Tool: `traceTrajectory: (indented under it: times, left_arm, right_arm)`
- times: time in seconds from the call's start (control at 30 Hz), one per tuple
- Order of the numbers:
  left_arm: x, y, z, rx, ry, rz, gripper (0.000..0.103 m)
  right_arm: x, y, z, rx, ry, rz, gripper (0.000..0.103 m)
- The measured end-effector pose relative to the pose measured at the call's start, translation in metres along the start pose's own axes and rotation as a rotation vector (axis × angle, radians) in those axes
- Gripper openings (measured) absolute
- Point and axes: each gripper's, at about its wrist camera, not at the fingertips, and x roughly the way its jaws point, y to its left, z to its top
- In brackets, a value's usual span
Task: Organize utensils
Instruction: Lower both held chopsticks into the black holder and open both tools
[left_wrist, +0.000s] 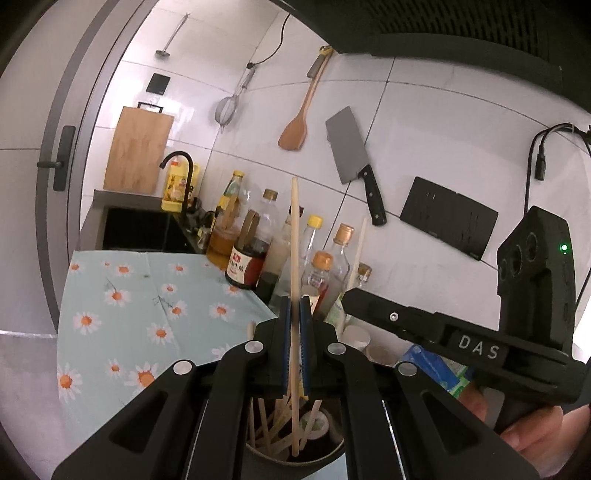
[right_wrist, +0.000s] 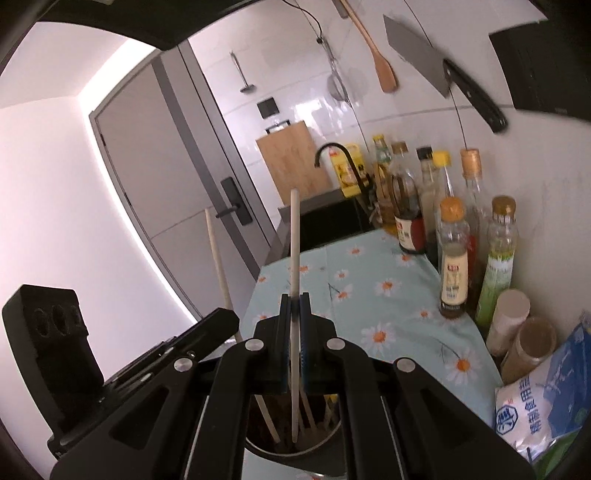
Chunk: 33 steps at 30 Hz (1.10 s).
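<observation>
In both wrist views the holder cup (left_wrist: 295, 456) sits at lower centre. The left gripper (left_wrist: 294, 317) is clamped on an upright chopstick (left_wrist: 294, 236), tip inside the cup among other sticks. The right gripper (right_wrist: 294, 314) is clamped on a second chopstick (right_wrist: 294, 240), tip likewise in the cup. Risk: releasing while tilted may let a stick catch the rim or tip the cup into the bottles (right_wrist: 452, 258) at right.

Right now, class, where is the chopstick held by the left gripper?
In the left wrist view, the chopstick stands upright at centre, clamped in the left gripper, its lower end inside the dark holder among other sticks.
</observation>
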Motion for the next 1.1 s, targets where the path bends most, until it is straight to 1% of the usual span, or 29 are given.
traceTrajectory:
  times: [0.13, 0.33, 0.43, 0.63, 0.83, 0.9, 0.97, 1.1]
  left_arm:
    - [0.001, 0.002, -0.007, -0.006, 0.019, -0.001, 0.004]
    - [-0.003, 0.0, -0.013, -0.01, 0.047, 0.0, 0.005]
    - [-0.006, -0.001, -0.014, -0.011, 0.053, 0.008, 0.005]
    - [-0.016, -0.005, -0.013, -0.012, 0.052, 0.043, 0.005]
    - [-0.027, -0.008, -0.017, -0.02, 0.053, 0.037, 0.005]
    - [-0.03, -0.012, -0.016, -0.012, 0.059, 0.047, 0.005]
    - [-0.034, -0.015, -0.016, -0.011, 0.063, 0.031, 0.005]
    - [-0.041, -0.024, -0.017, 0.013, 0.079, 0.029, 0.005]
  right_arm:
    - [0.003, -0.003, -0.007, 0.011, 0.028, -0.013, 0.006]
    - [-0.003, -0.001, -0.009, 0.016, 0.032, -0.011, 0.006]
    - [-0.01, 0.001, -0.009, 0.023, 0.025, -0.008, 0.021]
    - [-0.025, 0.004, -0.009, 0.021, 0.008, -0.012, 0.021]
    - [-0.038, 0.005, -0.015, 0.024, 0.005, -0.018, 0.021]
    - [-0.042, 0.005, -0.017, 0.024, 0.003, -0.017, 0.021]
    - [-0.046, 0.007, -0.019, 0.018, -0.004, -0.033, 0.021]
    - [-0.054, 0.004, -0.022, 0.026, 0.003, -0.028, 0.021]
